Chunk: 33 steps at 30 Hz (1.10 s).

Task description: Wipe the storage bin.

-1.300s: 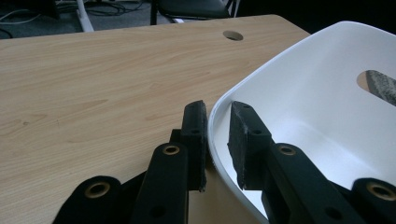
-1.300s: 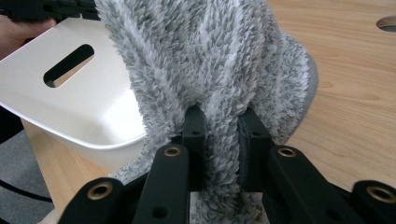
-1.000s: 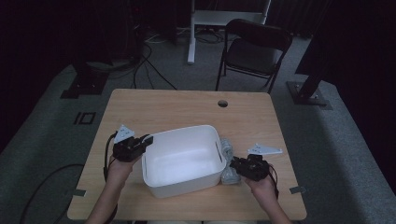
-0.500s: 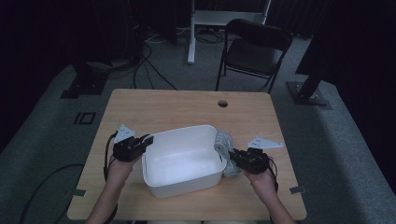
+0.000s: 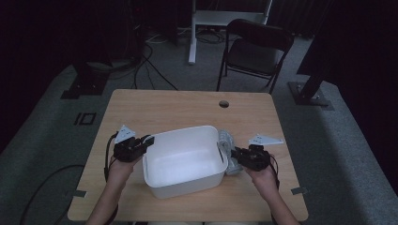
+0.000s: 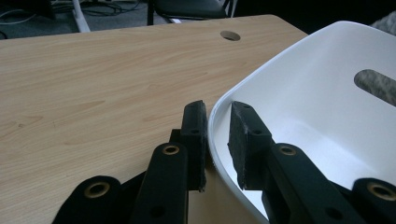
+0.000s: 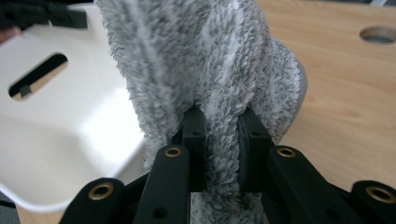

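Holding the white tub from both ends, you have a claw on each side of it near the front edge of the worktop. Your left claw sits at the tub's left rim; in the left gripper view that claw straddles the thin white wall, one pad outside and one inside, narrowed onto the rim so the tub is pinched between them. Your right claw is at the tub's right end, where a grey fluffy cloth hangs against the outside of the wall. In the right gripper view the claw is clamped tight on a fold of that cloth, the pile bulging out above and on both sides of the pads, with the tub's wall and its handle slot just to the left of it. The tub's inside looks bare and it sits slightly askew to the worktop's edges, well short of the round cable hole near the far edge. A folding chair stands on the floor beyond the far edge.
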Tool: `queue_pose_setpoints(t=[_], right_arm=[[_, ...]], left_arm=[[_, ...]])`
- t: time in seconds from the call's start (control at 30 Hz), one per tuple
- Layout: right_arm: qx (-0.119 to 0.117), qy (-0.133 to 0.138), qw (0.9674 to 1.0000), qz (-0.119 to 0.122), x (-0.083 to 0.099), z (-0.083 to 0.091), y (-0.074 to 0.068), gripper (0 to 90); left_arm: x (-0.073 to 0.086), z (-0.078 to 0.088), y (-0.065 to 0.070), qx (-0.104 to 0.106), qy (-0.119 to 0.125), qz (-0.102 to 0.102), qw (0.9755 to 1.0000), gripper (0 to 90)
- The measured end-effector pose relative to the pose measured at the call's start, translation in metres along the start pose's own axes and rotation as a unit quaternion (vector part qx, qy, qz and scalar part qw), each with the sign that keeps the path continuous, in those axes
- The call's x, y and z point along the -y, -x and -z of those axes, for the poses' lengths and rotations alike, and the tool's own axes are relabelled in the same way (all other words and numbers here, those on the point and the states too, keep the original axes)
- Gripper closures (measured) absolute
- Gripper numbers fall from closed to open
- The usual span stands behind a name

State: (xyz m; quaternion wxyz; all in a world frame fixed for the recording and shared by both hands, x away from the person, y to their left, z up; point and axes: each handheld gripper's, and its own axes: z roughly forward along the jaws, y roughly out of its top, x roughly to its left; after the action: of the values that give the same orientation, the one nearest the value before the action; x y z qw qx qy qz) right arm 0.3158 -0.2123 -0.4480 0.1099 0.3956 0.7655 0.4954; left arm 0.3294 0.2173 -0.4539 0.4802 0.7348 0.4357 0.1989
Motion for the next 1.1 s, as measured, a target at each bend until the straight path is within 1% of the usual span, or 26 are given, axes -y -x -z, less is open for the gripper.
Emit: queue_pose_setpoints(t=[0.07, 0.1, 0.23, 0.33, 0.4, 0.5, 0.6, 0.67, 0.7, 0.83, 0.93, 1.0, 1.1], right_arm=[[-0.006, 0.004, 1.0000, 0.000, -0.006, 0.000, 0.001, 76.9], [-0.005, 0.003, 1.0000, 0.005, -0.008, -0.001, 0.001, 76.9], [-0.013, -0.014, 0.9997, 0.013, -0.010, -0.008, 0.003, 77.1], [-0.018, -0.019, 0.9996, 0.014, -0.008, -0.010, 0.005, 77.3], [-0.021, -0.021, 0.9995, 0.009, -0.007, -0.013, 0.006, 77.3], [-0.019, -0.028, 0.9994, 0.008, -0.005, -0.016, 0.008, 77.4], [-0.012, -0.042, 0.9990, 0.008, -0.001, -0.023, 0.009, 77.4], [-0.015, -0.047, 0.9988, 0.005, 0.000, -0.025, 0.011, 77.4], [-0.016, -0.046, 0.9988, 0.006, -0.001, -0.024, 0.012, 77.3], [-0.008, -0.042, 0.9990, 0.015, -0.008, -0.021, 0.013, 77.2], [-0.005, -0.037, 0.9992, 0.014, -0.012, -0.021, 0.014, 77.2], [-0.008, -0.036, 0.9993, 0.012, -0.015, -0.024, 0.017, 77.2], [-0.014, -0.042, 0.9990, 0.008, -0.013, -0.028, 0.018, 77.3]], left_arm=[[0.000, 0.000, 0.000, -0.001, 0.000, 0.000, 1.0000, 76.2], [0.000, 0.000, 0.000, -0.001, 0.000, 0.000, 1.0000, 76.3], [0.000, -0.001, 0.001, -0.005, 0.000, 0.001, 1.0000, 76.3], [0.000, -0.001, 0.002, -0.008, -0.001, 0.000, 1.0000, 76.2], [-0.001, -0.001, 0.002, -0.009, -0.001, 0.000, 1.0000, 76.2], [-0.001, -0.001, 0.002, -0.008, -0.001, 0.000, 1.0000, 76.3], [-0.001, -0.001, 0.002, -0.008, -0.001, -0.001, 1.0000, 76.2], [-0.001, -0.001, 0.001, -0.006, -0.001, -0.002, 1.0000, 76.2], [-0.001, -0.001, 0.001, -0.005, -0.001, -0.002, 1.0000, 76.3], [-0.001, -0.002, 0.001, -0.002, -0.001, -0.002, 1.0000, 76.3], [-0.001, -0.002, 0.002, -0.005, -0.001, -0.004, 1.0000, 76.3], [-0.001, -0.002, 0.002, -0.005, -0.001, -0.002, 1.0000, 76.3], [-0.001, -0.003, 0.003, -0.008, -0.001, -0.001, 1.0000, 76.3]])
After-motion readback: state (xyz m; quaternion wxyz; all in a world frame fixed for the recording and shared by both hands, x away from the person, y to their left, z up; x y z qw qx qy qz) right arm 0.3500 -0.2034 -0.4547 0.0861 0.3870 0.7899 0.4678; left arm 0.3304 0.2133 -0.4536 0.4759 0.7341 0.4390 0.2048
